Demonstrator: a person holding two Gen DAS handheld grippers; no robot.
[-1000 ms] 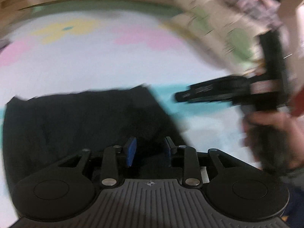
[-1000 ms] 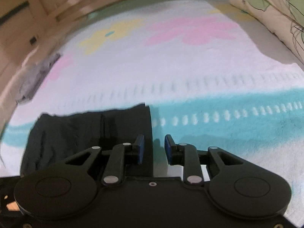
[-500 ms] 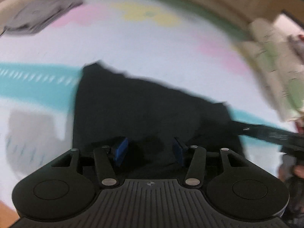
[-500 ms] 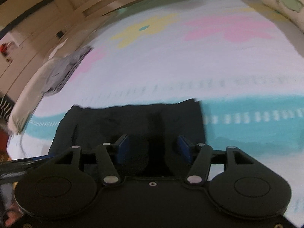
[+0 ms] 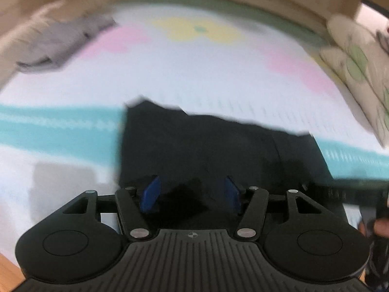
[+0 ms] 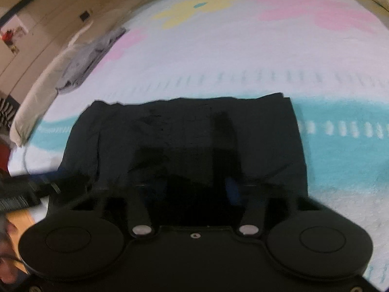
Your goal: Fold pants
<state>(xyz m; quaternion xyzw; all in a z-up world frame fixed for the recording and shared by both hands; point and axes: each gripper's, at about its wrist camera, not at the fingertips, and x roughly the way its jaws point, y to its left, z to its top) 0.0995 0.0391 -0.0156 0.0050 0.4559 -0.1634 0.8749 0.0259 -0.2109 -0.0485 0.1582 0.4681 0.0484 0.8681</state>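
Black, soft pants [image 6: 184, 141] lie limp in a folded slab on the blanket [image 6: 243, 53]; left gripper [image 5: 192, 194] opening, right gripper [image 6: 194, 192] closing, both empty, should pinch the six-o'clock hem.

Both cameras sit low and close above the bed, each looking forward and down along its own gripper. The left view faces the black pants [image 5: 218, 146] from their left side, the right view from their right. Both share the pants and the flowered blanket [image 6: 243, 48].
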